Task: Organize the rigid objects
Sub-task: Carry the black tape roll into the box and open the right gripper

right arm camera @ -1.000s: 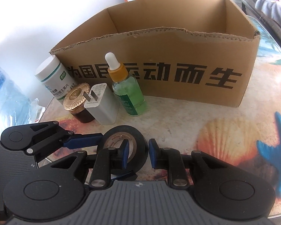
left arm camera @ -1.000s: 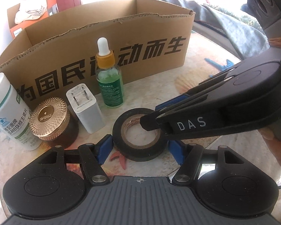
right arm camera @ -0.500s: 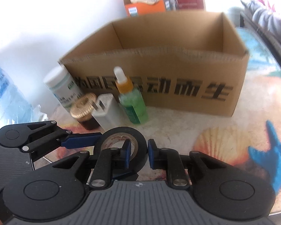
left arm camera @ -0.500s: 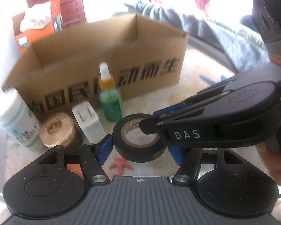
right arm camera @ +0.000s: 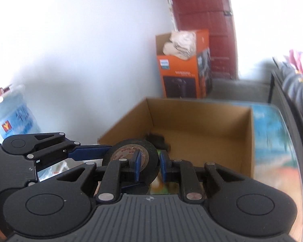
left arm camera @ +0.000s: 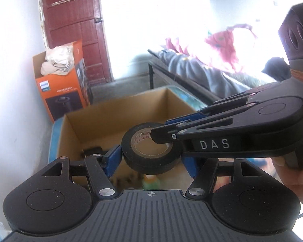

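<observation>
Black roll of electrical tape w/ brown cardboard core (left arm camera: pixel 151 148) is held in the air above the open brown cardboard box (left arm camera: pixel 111 119), clear of the worktop.

Left tool (left arm camera: pixel 151 159): jaws stand about half open, spanning the roll's outer dia. Left blue pad (left arm camera: pixel 113 159) touches the roll's left side; right blue pad sits at the roll's right side, partly hidden behind the right tool, so contact there cannot be confirmed.

Right tool (right arm camera: pixel 148 164): jaws nearly closed, clamped on the roll's wall, one blue pad (right arm camera: pixel 137 165) inside the core, the other on the outer face. In the left wrist view this tool enters from the right, marked "DAS", w/ a person's hand (left arm camera: pixel 293 173) on its grip.

Box interior: a small dark item (right arm camera: pixel 156 140) lies near the back-left corner; identity not legible. Box stands on a worktop w/ blue-and-orange printed surface (right arm camera: pixel 272 133), near its rear edge.

Below the roll, blurred green and orange shapes show at the box's front wall; not identifiable.

Background: orange product carton (right arm camera: pixel 181 74) holding pale cloth stands on the floor by a dark red door (left arm camera: pixel 74 20).
</observation>
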The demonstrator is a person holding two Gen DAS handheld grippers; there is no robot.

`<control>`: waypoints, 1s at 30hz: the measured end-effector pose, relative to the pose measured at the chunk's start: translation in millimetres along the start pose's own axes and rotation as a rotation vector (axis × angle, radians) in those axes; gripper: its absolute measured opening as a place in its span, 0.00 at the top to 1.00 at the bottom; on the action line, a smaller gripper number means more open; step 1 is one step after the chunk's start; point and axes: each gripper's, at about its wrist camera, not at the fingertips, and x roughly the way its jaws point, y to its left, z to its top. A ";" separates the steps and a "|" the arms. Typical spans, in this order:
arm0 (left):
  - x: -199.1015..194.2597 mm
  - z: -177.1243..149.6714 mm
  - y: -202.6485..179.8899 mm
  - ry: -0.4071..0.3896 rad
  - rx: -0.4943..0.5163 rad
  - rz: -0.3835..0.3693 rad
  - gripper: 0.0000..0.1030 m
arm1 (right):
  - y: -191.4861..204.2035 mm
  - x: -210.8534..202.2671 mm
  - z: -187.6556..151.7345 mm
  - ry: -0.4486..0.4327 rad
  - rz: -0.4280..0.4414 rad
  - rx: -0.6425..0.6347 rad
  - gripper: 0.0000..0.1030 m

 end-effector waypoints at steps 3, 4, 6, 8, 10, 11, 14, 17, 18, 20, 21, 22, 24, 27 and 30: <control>14.4 19.0 14.0 0.024 -0.030 -0.006 0.37 | -4.5 13.8 23.9 0.011 0.015 -0.020 0.79; 21.2 24.6 19.2 0.038 -0.042 -0.010 0.37 | -7.2 20.6 31.0 0.023 0.021 -0.024 0.79; 37.5 33.8 30.9 0.083 -0.077 -0.021 0.37 | -12.9 36.6 43.3 0.059 0.033 -0.015 0.79; 54.3 35.1 41.4 0.131 -0.100 -0.033 0.37 | -20.3 56.8 51.5 0.109 0.041 -0.008 0.79; 75.1 34.9 50.9 0.199 -0.138 -0.051 0.37 | -28.6 78.8 56.0 0.173 0.052 0.019 0.79; 85.4 33.9 56.0 0.232 -0.158 -0.062 0.37 | -34.5 91.3 57.2 0.207 0.058 0.035 0.79; 119.2 34.3 69.9 0.317 -0.216 -0.081 0.37 | -52.3 127.6 59.4 0.295 0.072 0.081 0.79; 142.5 36.1 81.2 0.381 -0.263 -0.082 0.38 | -68.7 160.4 61.7 0.368 0.076 0.130 0.79; 151.3 37.6 84.2 0.399 -0.277 -0.077 0.37 | -75.2 170.8 63.9 0.389 0.077 0.145 0.79; 170.5 43.6 89.2 0.432 -0.285 -0.061 0.37 | -88.2 192.3 66.8 0.428 0.079 0.179 0.79; 180.4 46.0 91.2 0.448 -0.290 -0.049 0.37 | -94.4 202.6 67.7 0.443 0.079 0.190 0.79; 189.2 49.3 91.8 0.461 -0.290 -0.039 0.37 | -98.8 214.4 69.0 0.459 0.079 0.202 0.79; 206.9 51.6 94.5 0.486 -0.290 -0.020 0.37 | -108.5 232.8 70.8 0.486 0.074 0.225 0.79; 229.9 53.9 99.1 0.519 -0.301 0.006 0.37 | -119.3 254.8 73.8 0.508 0.065 0.237 0.79; 244.5 53.5 101.1 0.543 -0.288 0.034 0.37 | -124.1 270.6 74.1 0.522 0.055 0.230 0.79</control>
